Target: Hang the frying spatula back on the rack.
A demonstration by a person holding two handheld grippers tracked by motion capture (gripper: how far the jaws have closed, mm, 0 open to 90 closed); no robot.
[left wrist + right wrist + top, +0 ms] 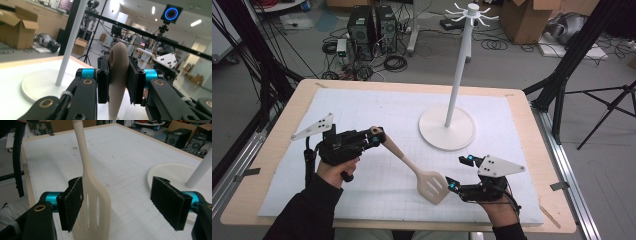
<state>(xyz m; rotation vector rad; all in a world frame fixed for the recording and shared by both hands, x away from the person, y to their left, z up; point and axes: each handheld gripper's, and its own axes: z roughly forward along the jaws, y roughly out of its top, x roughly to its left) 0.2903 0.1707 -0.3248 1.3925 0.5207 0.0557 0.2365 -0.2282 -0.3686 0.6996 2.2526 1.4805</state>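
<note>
A beige slotted spatula hangs over the white mat, handle end up-left, blade down-right. My left gripper is shut on the handle's rounded end, which stands between its black pads. My right gripper is open at the front right, and the spatula's blade sits just inside its left pad, with a wide gap to the other pad. A white stand with hooks at its top rises from a round base at the mat's back right.
The white gridded mat covers a wooden table. The stand's base lies close beyond my right gripper. Computer towers, cables and cardboard boxes lie on the floor behind the table.
</note>
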